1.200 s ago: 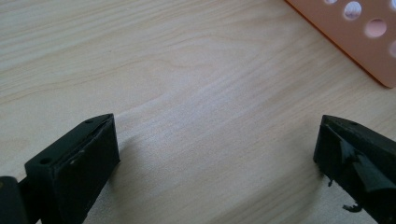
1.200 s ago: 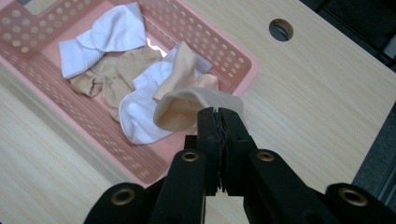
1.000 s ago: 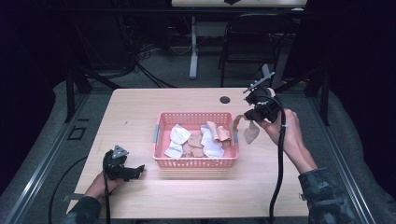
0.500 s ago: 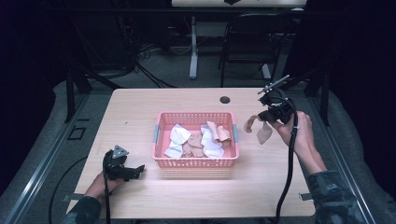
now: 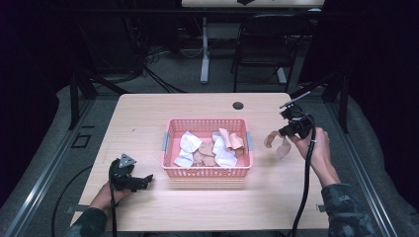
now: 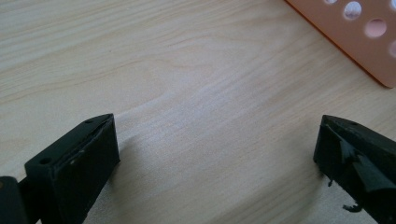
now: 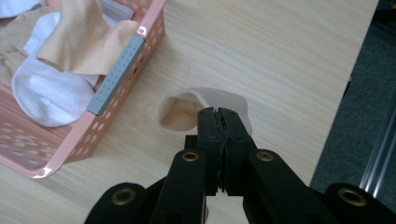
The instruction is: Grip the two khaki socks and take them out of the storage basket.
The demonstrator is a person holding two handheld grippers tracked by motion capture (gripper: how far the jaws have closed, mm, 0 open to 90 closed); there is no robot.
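Note:
A pink basket [image 5: 207, 172] in the middle of the table holds several white and tan socks [image 5: 217, 148]. To its right my right gripper [image 5: 281, 132] is shut on a tan sock [image 5: 276, 143] that hangs just above the table. In the right gripper view the same tan sock [image 7: 205, 100] curls out from between the closed jaws of the right gripper [image 7: 218, 116], next to the basket's corner [image 7: 116, 70]. My left gripper [image 5: 147, 178] rests open near the table's front left; in its own view the left gripper [image 6: 217, 149] has bare wood between its jaws.
A black grommet [image 5: 238, 105] sits in the table's far edge. A chair [image 5: 262, 44] and table legs stand beyond the table. Bare wood lies right of the basket [image 7: 261, 51] and along the front edge. A basket corner [image 6: 355, 37] shows in the left gripper view.
My right gripper has carried the tan sock rightward, away from the basket's right rim, and a little lower. The left gripper has stayed where it was.

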